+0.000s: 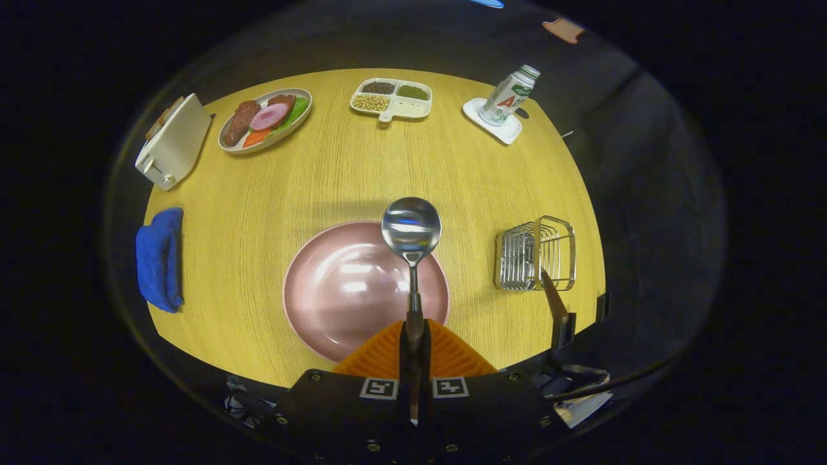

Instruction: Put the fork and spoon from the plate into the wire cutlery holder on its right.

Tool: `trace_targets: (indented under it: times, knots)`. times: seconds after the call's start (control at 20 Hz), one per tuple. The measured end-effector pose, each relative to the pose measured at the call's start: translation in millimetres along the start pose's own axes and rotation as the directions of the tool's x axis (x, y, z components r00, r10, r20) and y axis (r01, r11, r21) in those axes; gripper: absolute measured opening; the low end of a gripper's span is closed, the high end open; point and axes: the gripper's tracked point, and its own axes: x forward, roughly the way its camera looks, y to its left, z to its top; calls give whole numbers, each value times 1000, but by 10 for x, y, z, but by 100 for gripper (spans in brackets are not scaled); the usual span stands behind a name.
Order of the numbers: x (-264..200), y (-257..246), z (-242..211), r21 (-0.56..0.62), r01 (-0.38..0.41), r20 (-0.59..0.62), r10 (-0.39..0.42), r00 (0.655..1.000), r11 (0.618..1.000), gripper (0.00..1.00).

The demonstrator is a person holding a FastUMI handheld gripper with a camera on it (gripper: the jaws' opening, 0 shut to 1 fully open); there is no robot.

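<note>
My gripper (413, 330) is shut on the handle of a metal spoon (411, 227). The spoon points straight ahead from the fingers, its shiny bowl hanging over the far rim of the pink plate (342, 290). The plate lies just ahead of the fingers and holds nothing else that I can see. To its right stands the wire cutlery holder (536, 253). A brown-handled utensil (554, 301) leans out of the holder toward the near table edge; its head is hidden among the wires.
On the yellow table (336, 181) there is a blue cloth (159, 258) left of the plate. Beyond it stand a white toaster (173, 139), a plate of food (265, 119), a divided dish (391, 99) and a bottle (509, 95) on a white coaster (501, 129).
</note>
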Motion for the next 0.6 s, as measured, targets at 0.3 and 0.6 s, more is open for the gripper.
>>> trace_targets:
  times: [0.3,0.6]
  knots:
    - [-199,-514,113,75,63,8,-64,998,995,5]
    - [-218,-993,182,151,95,-6,-95,995,984,5]
